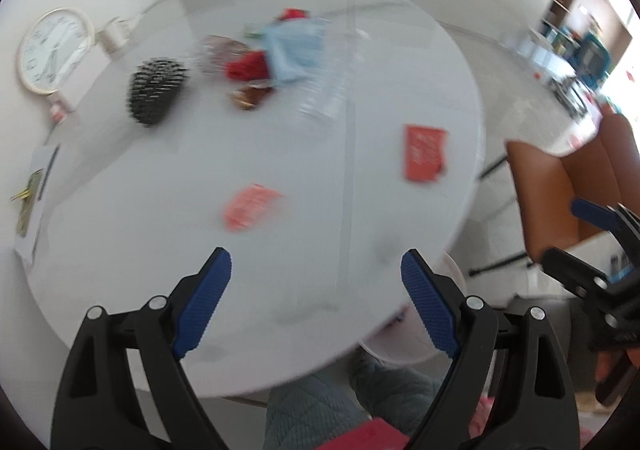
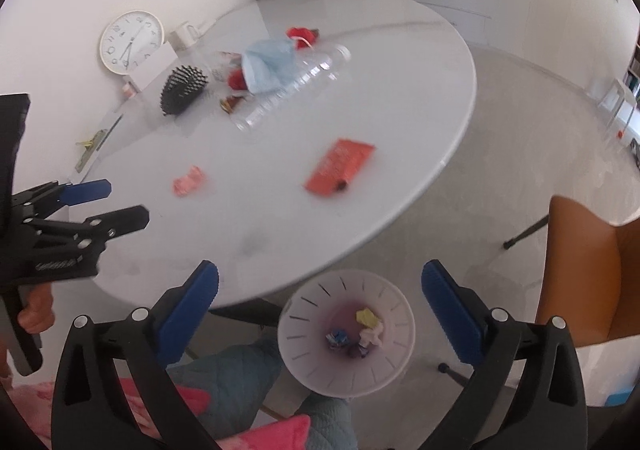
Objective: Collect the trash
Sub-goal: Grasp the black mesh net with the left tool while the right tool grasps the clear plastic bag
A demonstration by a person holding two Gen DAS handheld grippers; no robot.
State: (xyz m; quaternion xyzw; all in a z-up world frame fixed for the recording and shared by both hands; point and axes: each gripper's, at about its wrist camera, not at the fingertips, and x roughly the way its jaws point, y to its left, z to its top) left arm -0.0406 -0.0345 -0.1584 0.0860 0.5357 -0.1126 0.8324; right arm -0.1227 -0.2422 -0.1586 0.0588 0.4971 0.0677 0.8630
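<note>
Both my tongs empty. Right gripper (image 2: 320, 310) spread wide, nothing between the pads, hanging over the bin (image 2: 304, 354), which sits on the floor just off the near table (image 2: 400, 62) edge. Bin already holds a few scraps: yellow, white, blue bits. Left gripper (image 1: 316, 302) also agape and empty, over the near part of the table. Trash left on top: pink wrapper (image 2: 189, 181) nearest my left side, red packet (image 2: 340, 166) toward the right edge, and at the far side a heap of clear bottle (image 2: 296, 82), blue mask (image 2: 266, 64) and red scraps, touching and overlapping. Risks as I judge them: the wrappers lie flat on a slick top, so pads could skate over them or push them off the edge instead of pinching. The mask is draped on the bottle; grabbing one may drag the other and send the bottle rolling. The spiky brush (image 2: 183, 89), clock (image 2: 131, 41) and mug sit near the heap and are not trash; a careless reach could knock them. Left view is blurred, so fine aim from it is unreliable now.
</note>
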